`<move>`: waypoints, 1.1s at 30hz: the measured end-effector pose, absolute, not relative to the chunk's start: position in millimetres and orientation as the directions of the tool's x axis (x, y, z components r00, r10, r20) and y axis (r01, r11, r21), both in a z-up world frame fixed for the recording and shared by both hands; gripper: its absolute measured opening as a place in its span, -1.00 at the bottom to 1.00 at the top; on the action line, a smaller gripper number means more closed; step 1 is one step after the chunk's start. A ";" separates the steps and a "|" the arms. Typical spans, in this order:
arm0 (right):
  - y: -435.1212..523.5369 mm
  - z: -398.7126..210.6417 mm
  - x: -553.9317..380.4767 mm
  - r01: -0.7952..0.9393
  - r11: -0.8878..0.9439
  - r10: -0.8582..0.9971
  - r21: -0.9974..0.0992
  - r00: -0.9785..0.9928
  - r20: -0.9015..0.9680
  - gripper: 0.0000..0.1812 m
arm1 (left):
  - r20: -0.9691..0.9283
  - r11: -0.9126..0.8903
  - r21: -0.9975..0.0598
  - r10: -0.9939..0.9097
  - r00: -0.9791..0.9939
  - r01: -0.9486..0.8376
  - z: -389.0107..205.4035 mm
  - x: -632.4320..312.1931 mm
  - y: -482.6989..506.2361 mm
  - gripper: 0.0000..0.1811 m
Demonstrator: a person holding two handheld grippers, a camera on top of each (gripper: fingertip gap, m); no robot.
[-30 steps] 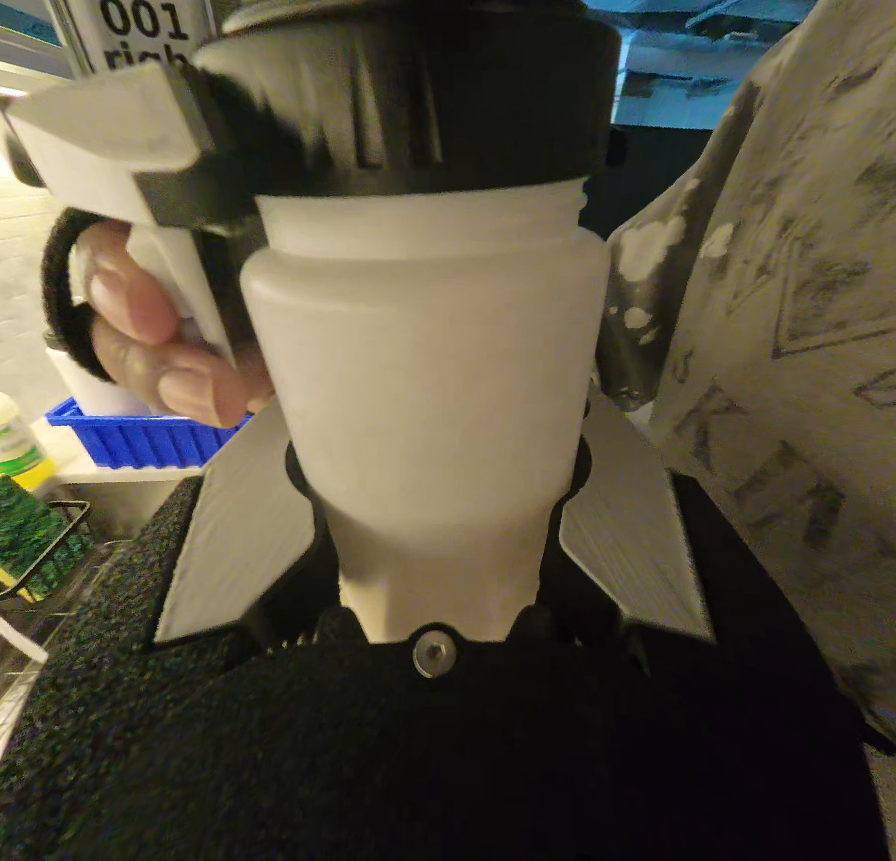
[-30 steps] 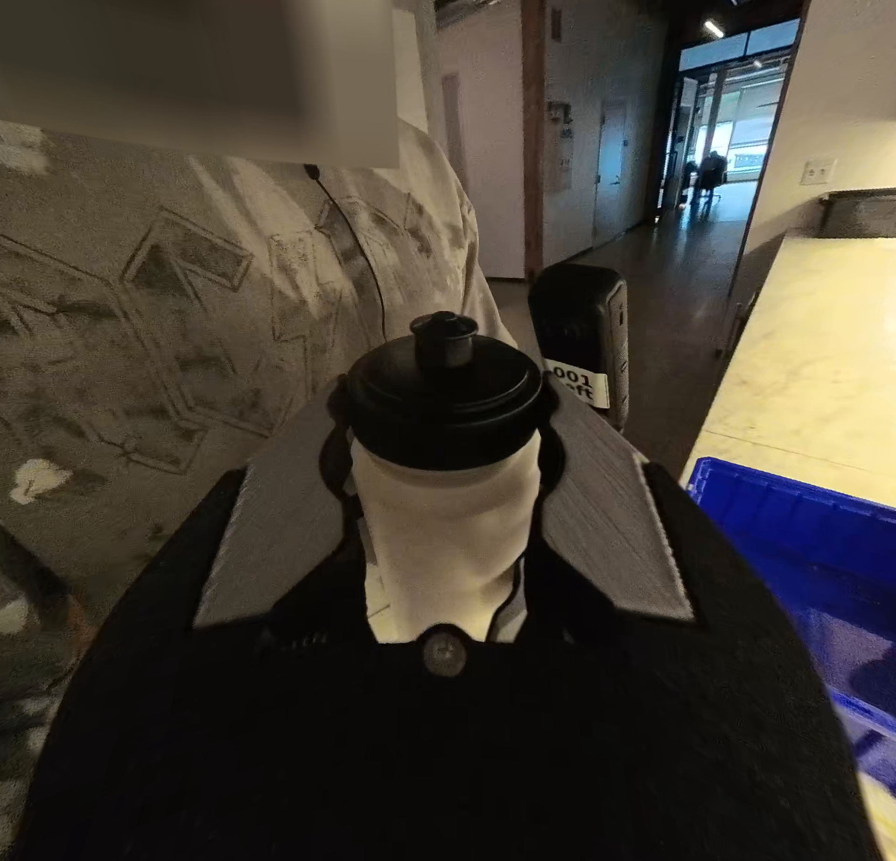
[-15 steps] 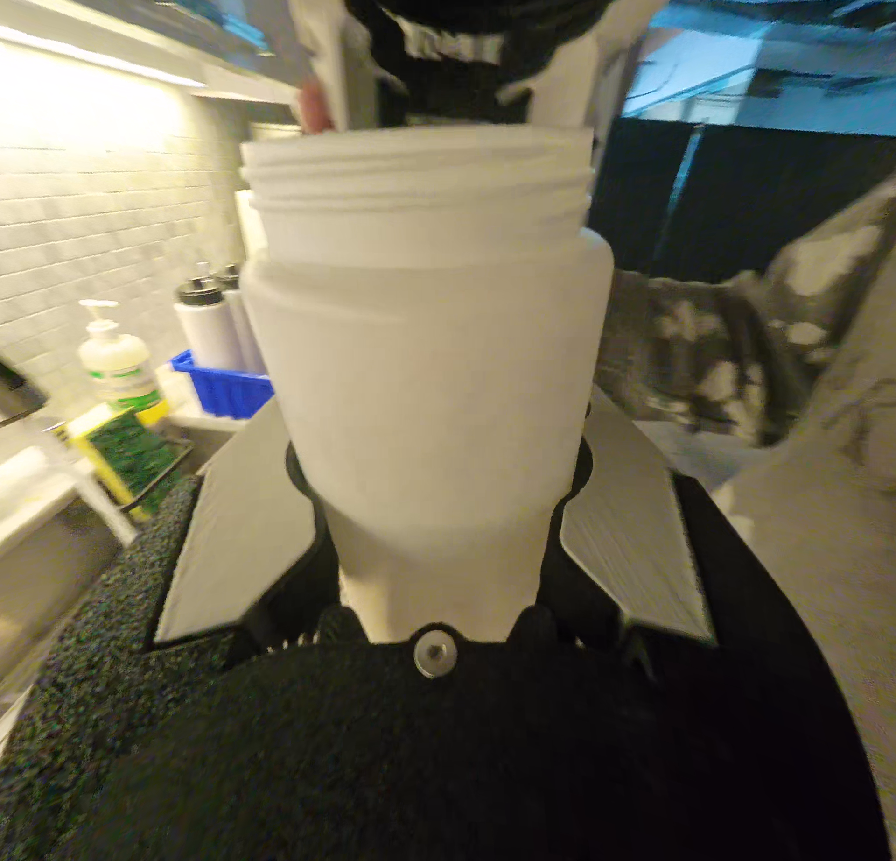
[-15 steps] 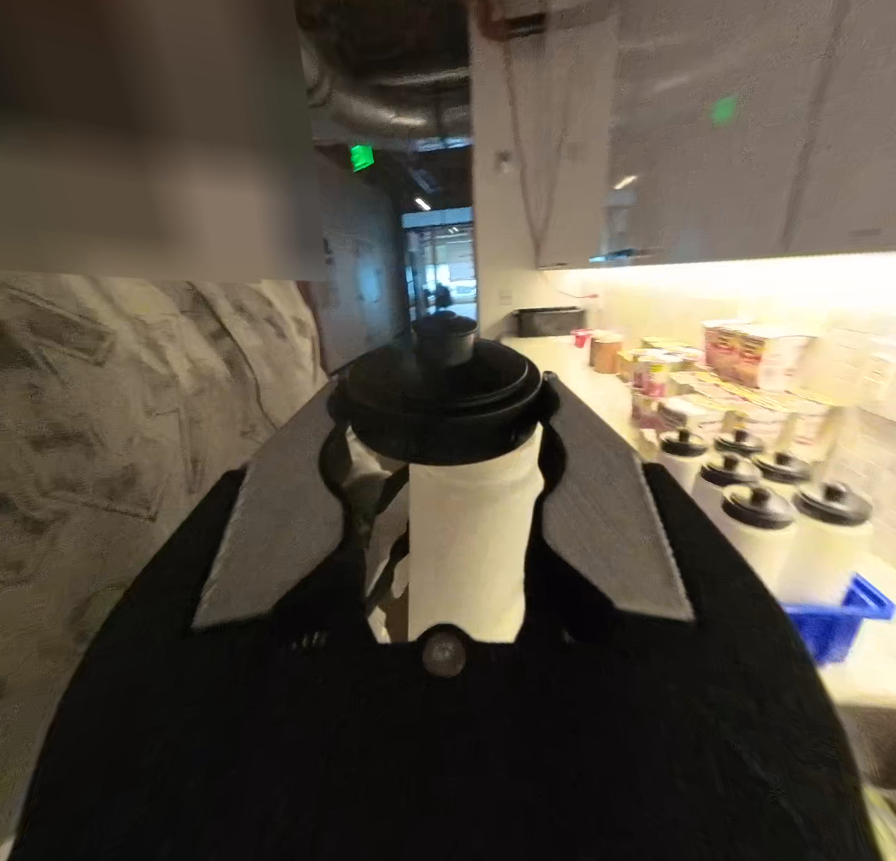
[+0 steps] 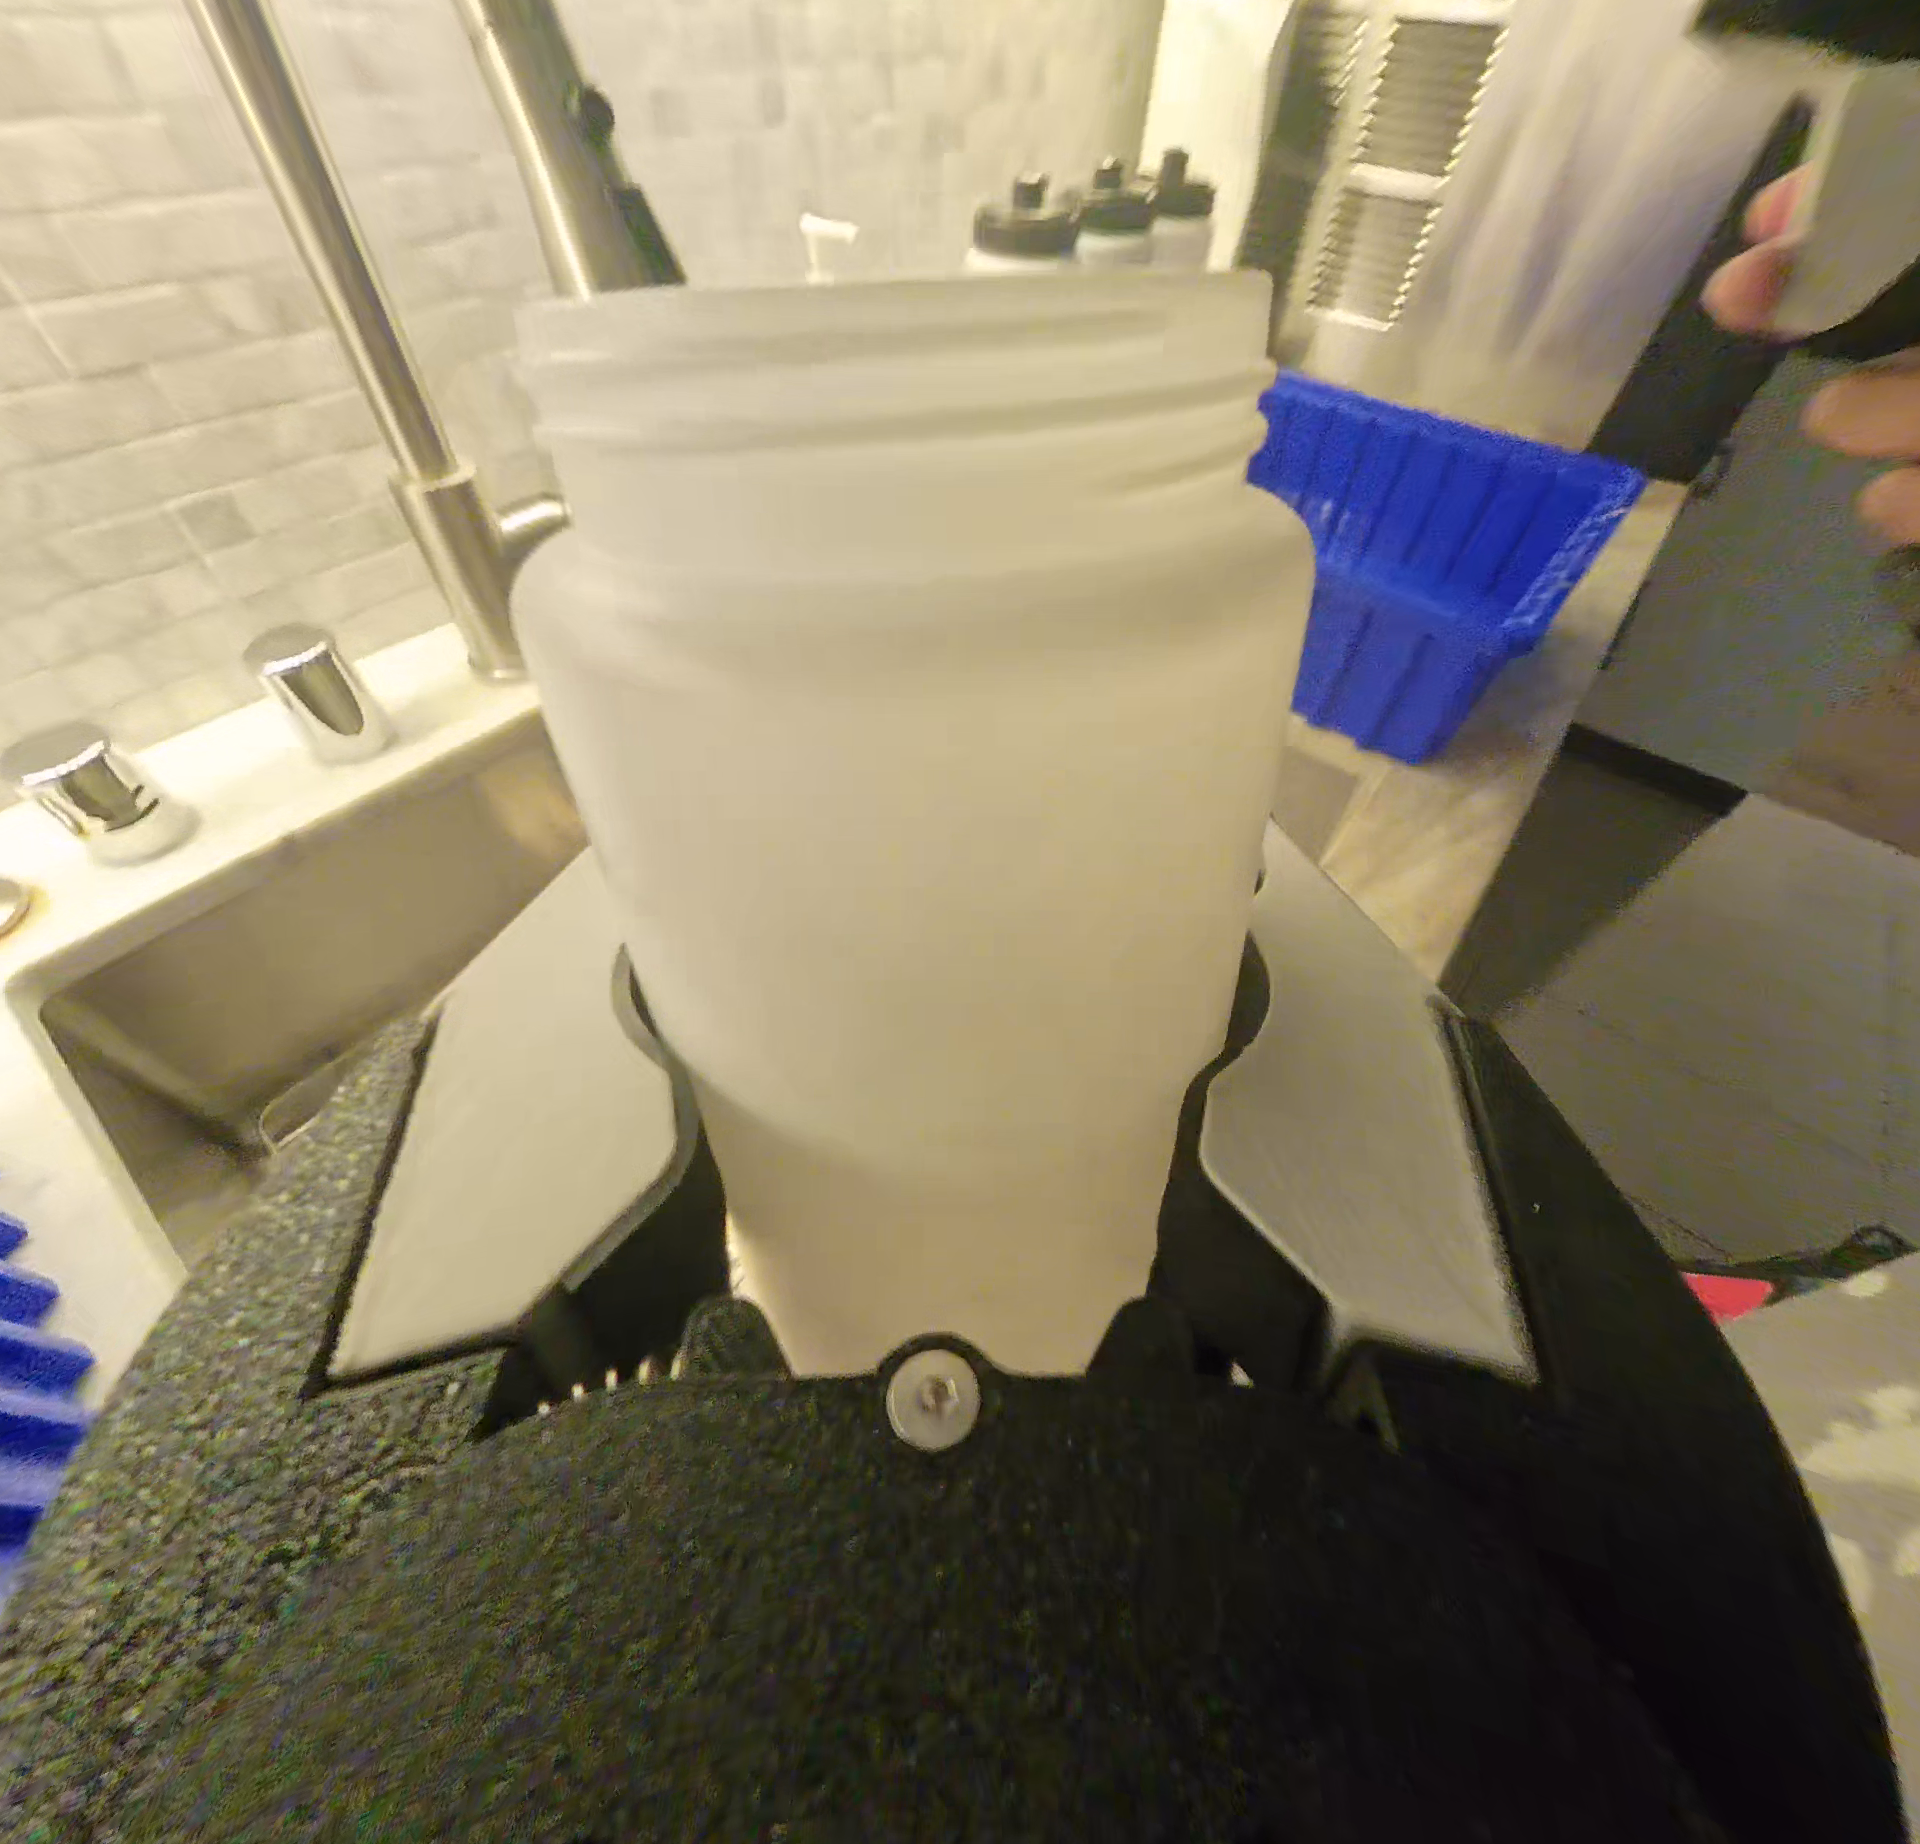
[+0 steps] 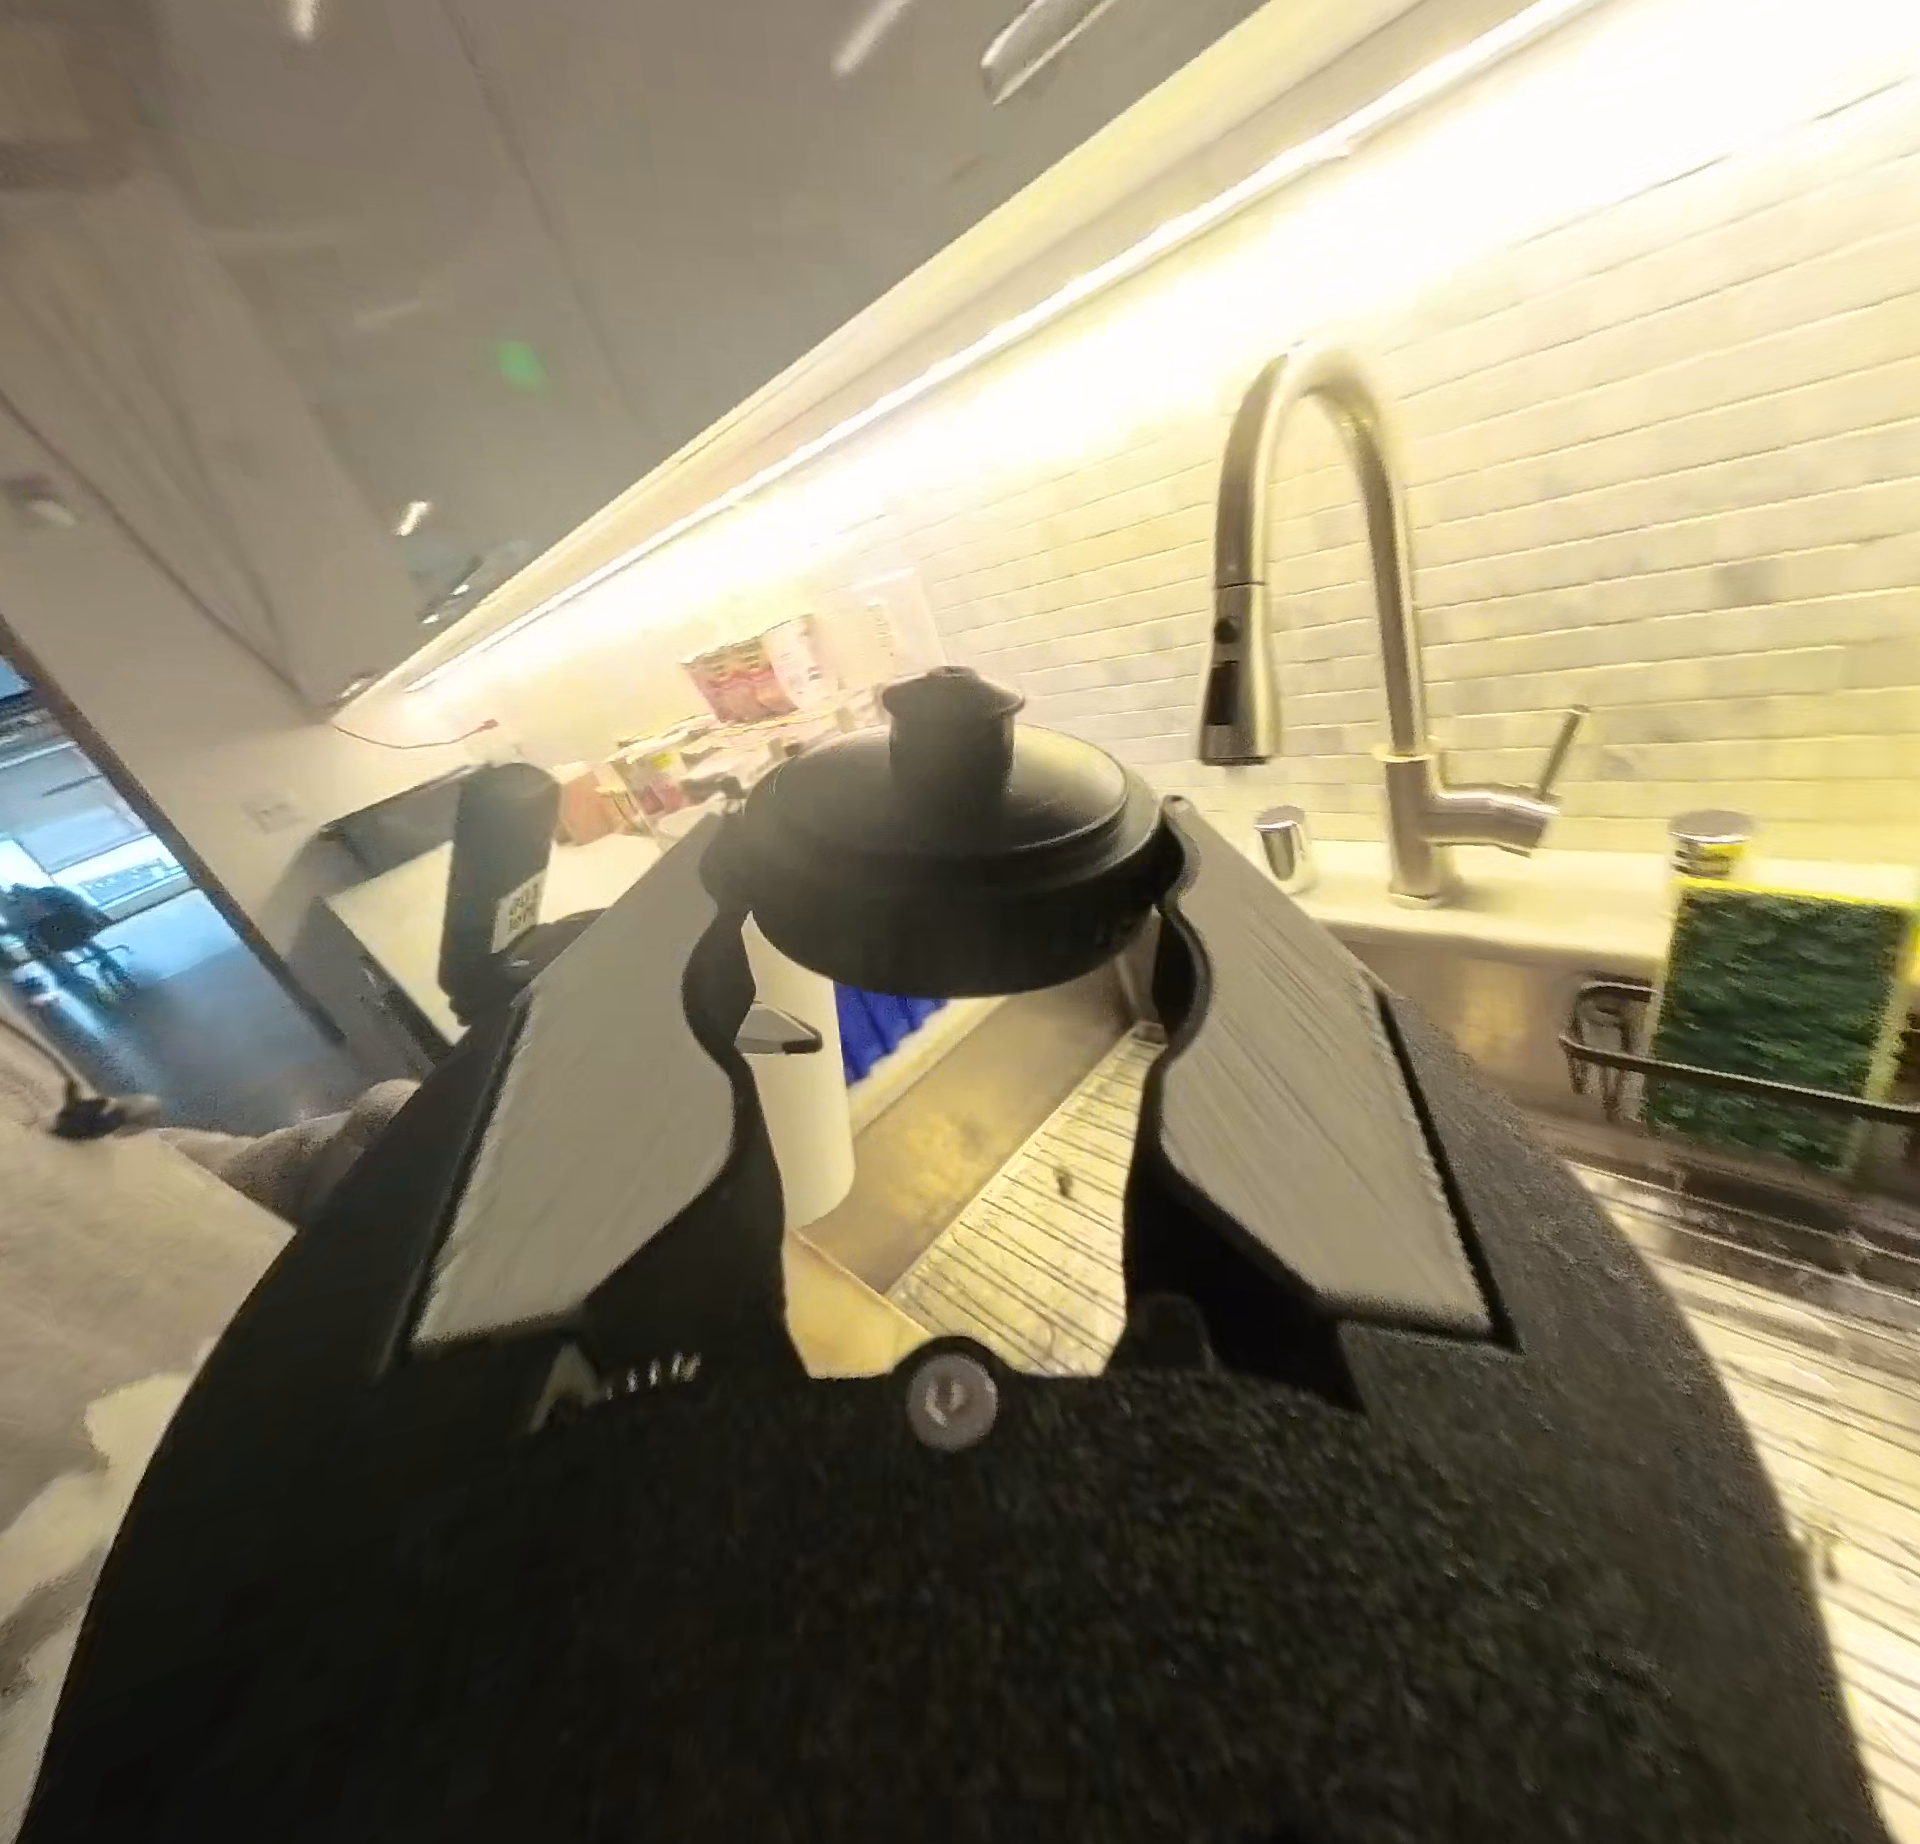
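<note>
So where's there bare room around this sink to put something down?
The sink grid lies bare, from below the faucet to the sponge rack. The counter strip before the blue bin is free too. Crowded: capped bottles behind that bin, chrome knobs on the ledge. Left fingers grip a white bottle, right fingers a black lid.

Frosted plastic bottle (image 5: 914, 755), brushed-metal faucet (image 6: 1392, 651)

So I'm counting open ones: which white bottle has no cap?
The bottle in the left gripper; its threaded neck is bare, unlike the capped bottles behind.
</note>
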State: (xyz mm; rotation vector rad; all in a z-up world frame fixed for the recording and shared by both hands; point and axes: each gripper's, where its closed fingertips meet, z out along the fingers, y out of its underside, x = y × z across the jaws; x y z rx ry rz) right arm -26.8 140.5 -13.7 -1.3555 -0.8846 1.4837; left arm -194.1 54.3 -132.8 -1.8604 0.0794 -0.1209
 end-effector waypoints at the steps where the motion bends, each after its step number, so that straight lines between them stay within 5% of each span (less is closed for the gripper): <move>1: 149.7 -15.3 -21.4 -0.149 -0.329 0.941 -0.932 0.029 -0.337 -0.14 | 0.045 -0.310 -0.951 -0.103 0.994 0.011 -141.4 -196.2 62.3 0.17; 17: 277.2 -45.0 -29.8 0.105 -0.275 0.960 -0.956 -0.023 -0.278 -0.15 | 0.034 -0.523 -0.847 0.129 0.991 0.097 -268.7 -246.9 229.6 0.17; 33: 307.8 -44.3 -47.1 0.103 -0.273 0.953 -0.956 -0.103 -0.284 -0.15 | 0.022 -0.435 -0.896 0.164 0.986 0.093 -262.3 -256.5 271.6 0.16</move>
